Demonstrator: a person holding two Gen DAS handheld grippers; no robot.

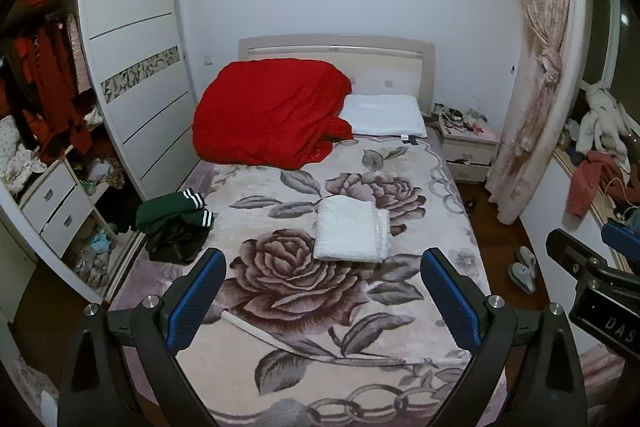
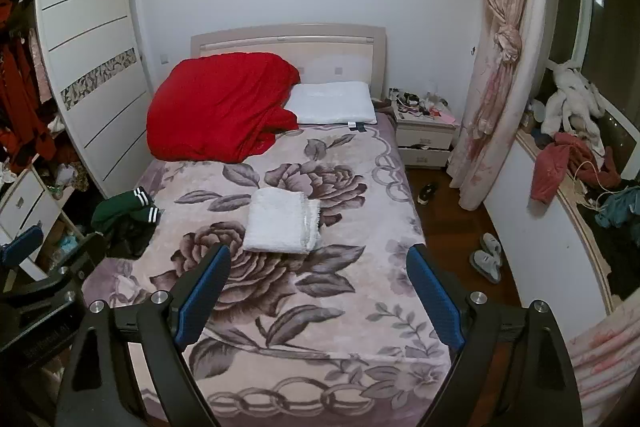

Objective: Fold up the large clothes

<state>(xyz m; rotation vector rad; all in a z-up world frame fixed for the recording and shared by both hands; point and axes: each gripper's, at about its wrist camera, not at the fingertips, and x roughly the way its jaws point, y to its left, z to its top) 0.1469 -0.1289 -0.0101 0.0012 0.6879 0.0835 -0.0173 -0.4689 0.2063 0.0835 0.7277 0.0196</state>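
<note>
Both my left gripper [image 1: 322, 267] and right gripper [image 2: 318, 265] wide open, empty; green clothes [image 1: 170, 213] on the bed's [image 1: 400, 327] left edge look soft, floppy, so I'd pinch the striped cuff [image 1: 195, 197].

a red quilt [image 1: 268, 115] is heaped at the bed's far left, touching a white pillow [image 1: 384, 115]. right of the bed stands a cluttered nightstand [image 1: 468, 147], then a knotted pink curtain [image 1: 540, 67]. slippers [image 2: 486, 255] lie on the floor. a white wardrobe [image 1: 136, 67] stands left.

A folded towel [image 1: 352, 229] lies in the middle of the bed [image 1: 400, 327]; the clothes pile [image 1: 176, 227] at its left edge, quilt [image 1: 268, 115] and pillow [image 1: 384, 115] behind
</note>
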